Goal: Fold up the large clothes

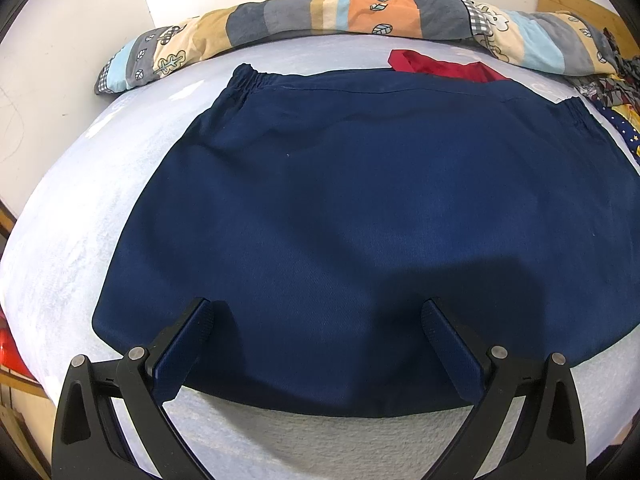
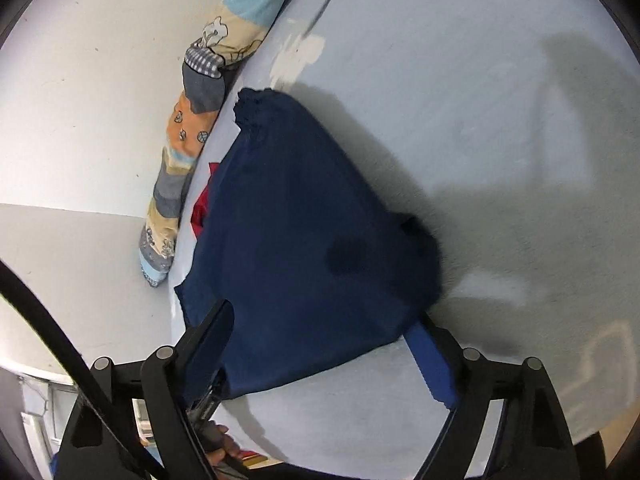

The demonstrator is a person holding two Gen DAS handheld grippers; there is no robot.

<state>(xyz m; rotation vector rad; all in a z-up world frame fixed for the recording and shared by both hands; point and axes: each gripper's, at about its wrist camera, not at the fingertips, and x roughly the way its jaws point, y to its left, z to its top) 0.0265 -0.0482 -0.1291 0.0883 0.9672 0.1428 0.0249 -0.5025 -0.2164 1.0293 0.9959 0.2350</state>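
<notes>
Navy-blue twill is filling most of the left wrist view: a large garment [image 1: 360,208] with an elastic waistband is lying spread flat on a pale bed sheet [image 1: 72,208], its gathered waist edge toward the far side of the bed. A red cloth [image 1: 436,66] is peeking out from behind that waistband, most of it hidden. A rolled patchwork quilt [image 1: 320,14] is lying along the wall beyond it, and a heap of patterned fabric at the far right is being cut off by the picture's edge.

The left hand-held gripper [image 1: 318,316] is hovering over the garment's near hem with its jaws standing wide apart, both fingers above the cloth and nothing pinched between them; whether the tips are touching the fabric is hard to tell.

In the tilted, slightly blurred right wrist view, the same garment [image 2: 304,240] is appearing bunched and partly lifted, casting a dark shadow on the sheet [image 2: 480,140]. The right hand-held gripper [image 2: 324,320] is sitting at the garment's near edge with its jaws apart, the cloth draping over and between the fingers and hiding the left finger's pad, so whether any pad is pressing on the cloth is not clear. A hand [image 2: 222,446] is partly showing below, mostly hidden by the frame.
</notes>
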